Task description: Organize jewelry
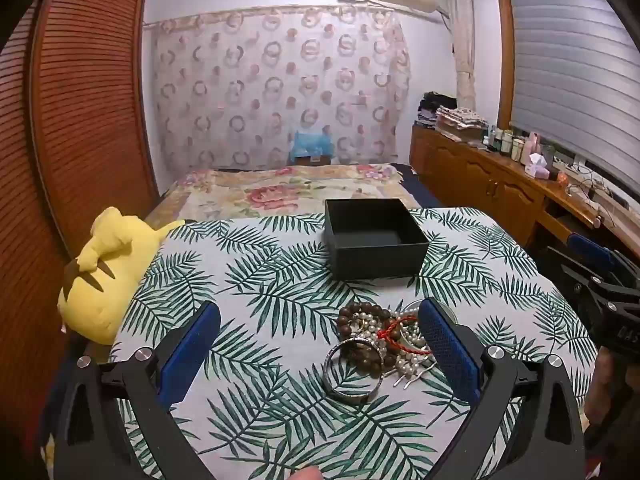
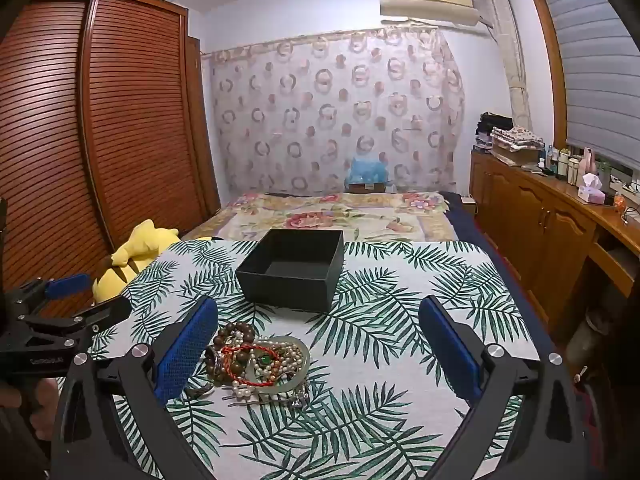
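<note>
A tangled pile of jewelry [image 1: 380, 344] lies on the leaf-print tablecloth [image 1: 256, 280]: brown wooden bead bracelets, pearl strands, a red cord, a silver bangle [image 1: 352, 372] and hairpins. Behind it stands an empty black open box [image 1: 374, 238]. My left gripper [image 1: 320, 344] hovers open just short of the pile, its right blue pad beside the beads. In the right wrist view the same pile [image 2: 260, 360] sits by the left pad of my open right gripper [image 2: 318, 344], with a pale green jade bangle [image 2: 296, 372] in it. The box [image 2: 294, 270] is further back.
A yellow plush toy [image 1: 108, 272] lies off the table's left edge. A bed with a floral cover [image 1: 288, 192] lies behind the table. A wooden wardrobe [image 2: 80, 140] fills the left and a wooden sideboard [image 2: 560, 216] with bottles runs along the right.
</note>
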Demonstrator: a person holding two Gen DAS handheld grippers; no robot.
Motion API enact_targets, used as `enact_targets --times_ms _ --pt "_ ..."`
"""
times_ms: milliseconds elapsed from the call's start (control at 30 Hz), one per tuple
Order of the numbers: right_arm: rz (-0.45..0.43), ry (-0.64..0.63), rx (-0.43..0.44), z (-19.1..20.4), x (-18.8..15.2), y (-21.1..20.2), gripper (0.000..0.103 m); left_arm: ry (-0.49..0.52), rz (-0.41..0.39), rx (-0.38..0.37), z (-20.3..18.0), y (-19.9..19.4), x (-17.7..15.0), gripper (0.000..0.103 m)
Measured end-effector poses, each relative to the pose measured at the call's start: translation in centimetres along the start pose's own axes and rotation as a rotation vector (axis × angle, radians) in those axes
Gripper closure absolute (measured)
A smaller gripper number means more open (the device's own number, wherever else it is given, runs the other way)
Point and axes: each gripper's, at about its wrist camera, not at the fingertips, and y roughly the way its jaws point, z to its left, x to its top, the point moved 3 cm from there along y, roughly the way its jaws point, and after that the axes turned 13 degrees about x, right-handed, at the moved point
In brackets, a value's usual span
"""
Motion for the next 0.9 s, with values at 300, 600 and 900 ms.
enact_targets --times_ms 300,600,900 --pt "0.002 0.003 0.003 0.01 -0.03 0.04 0.002 -0.004 0.0 0.001 0.01 0.0 0.01 0.007" --pt "0.0 0.002 0.002 0.07 0.05 -0.04 0.002 -0.001 -0.006 0.0 0.31 0.01 0.21 0.007" --pt "0.0 0.002 0.003 0.09 0.05 -0.07 0.002 -0.002 -0.006 0.002 0.11 -0.3 0.13 0.007"
